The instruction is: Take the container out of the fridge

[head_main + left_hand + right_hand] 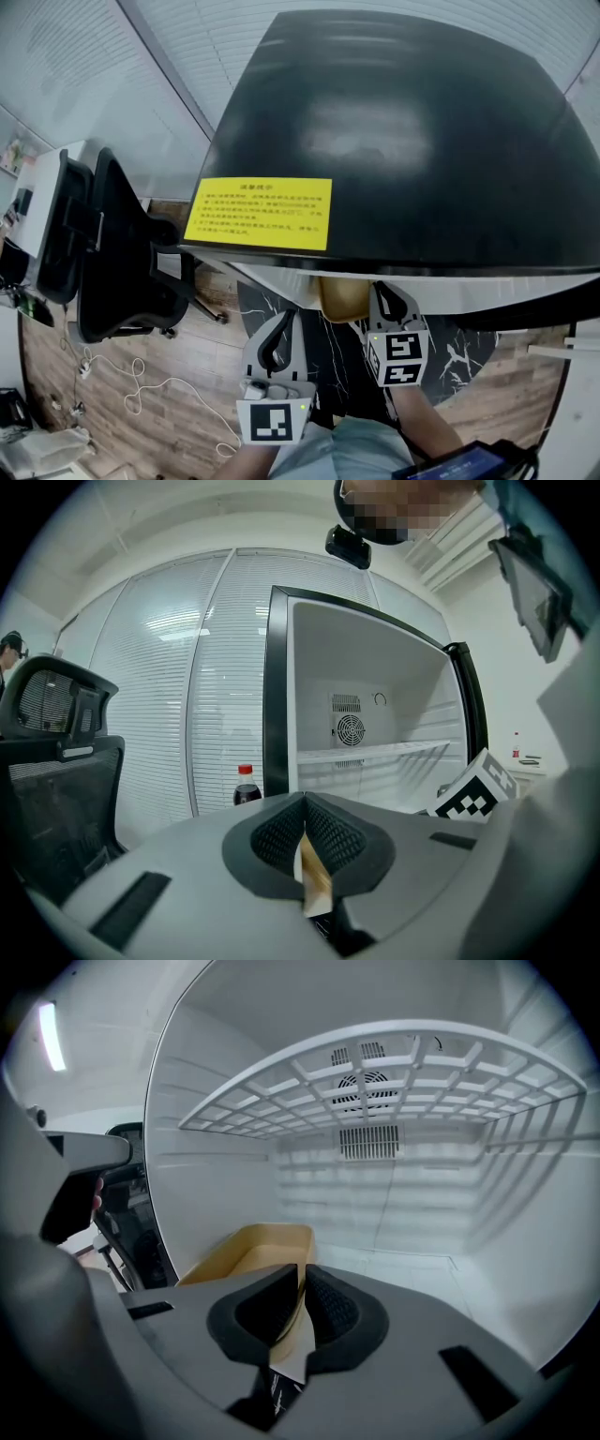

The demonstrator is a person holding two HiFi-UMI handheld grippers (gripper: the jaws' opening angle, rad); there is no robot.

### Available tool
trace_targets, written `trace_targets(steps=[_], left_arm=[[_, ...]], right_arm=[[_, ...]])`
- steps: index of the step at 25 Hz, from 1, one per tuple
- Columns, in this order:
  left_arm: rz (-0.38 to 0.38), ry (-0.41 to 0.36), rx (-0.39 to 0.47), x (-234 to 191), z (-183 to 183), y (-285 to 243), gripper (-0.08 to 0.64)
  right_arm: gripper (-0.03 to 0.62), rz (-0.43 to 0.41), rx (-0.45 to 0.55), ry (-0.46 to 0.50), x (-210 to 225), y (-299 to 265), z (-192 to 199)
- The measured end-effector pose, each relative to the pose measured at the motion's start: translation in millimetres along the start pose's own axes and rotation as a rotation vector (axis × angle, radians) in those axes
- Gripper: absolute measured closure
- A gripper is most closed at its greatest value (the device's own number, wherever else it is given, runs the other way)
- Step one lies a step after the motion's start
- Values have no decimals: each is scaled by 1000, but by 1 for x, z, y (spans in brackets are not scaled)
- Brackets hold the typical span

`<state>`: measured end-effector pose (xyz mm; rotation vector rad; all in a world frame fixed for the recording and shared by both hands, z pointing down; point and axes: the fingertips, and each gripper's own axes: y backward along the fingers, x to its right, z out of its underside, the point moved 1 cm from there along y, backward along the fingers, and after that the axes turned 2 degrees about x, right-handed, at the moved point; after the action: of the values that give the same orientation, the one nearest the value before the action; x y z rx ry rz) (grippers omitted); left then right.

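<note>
A tan open container (342, 298) sits on the white floor of the open black fridge (403, 141), near its left wall. In the right gripper view the container (253, 1251) runs up to my right gripper (303, 1283), whose pads are shut on its near rim. From the head view, the right gripper (382, 298) reaches in under the fridge top at the container's right edge. My left gripper (281, 321) hangs outside, lower left of the opening. Its pads (305, 819) meet; a tan sliver shows in the slit below them, and I cannot tell what it is.
A white wire shelf (375, 1082) spans the fridge above the container. A black office chair (112, 253) stands to the left, with white cables (131, 384) on the wood floor. A cola bottle (247, 785) stands left of the fridge. A yellow notice (258, 214) is stuck on the fridge top.
</note>
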<state>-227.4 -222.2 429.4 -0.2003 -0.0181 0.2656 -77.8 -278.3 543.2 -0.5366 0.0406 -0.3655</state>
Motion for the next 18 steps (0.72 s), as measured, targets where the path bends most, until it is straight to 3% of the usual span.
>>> trace_targets(steps=[11, 18], left_arm=[[4, 15, -5, 8, 2, 1, 546], [8, 7, 3, 6, 3, -4, 546]], right_arm=[[541, -18, -1, -14, -6, 15, 3], [498, -26, -18, -19, -7, 5, 0]])
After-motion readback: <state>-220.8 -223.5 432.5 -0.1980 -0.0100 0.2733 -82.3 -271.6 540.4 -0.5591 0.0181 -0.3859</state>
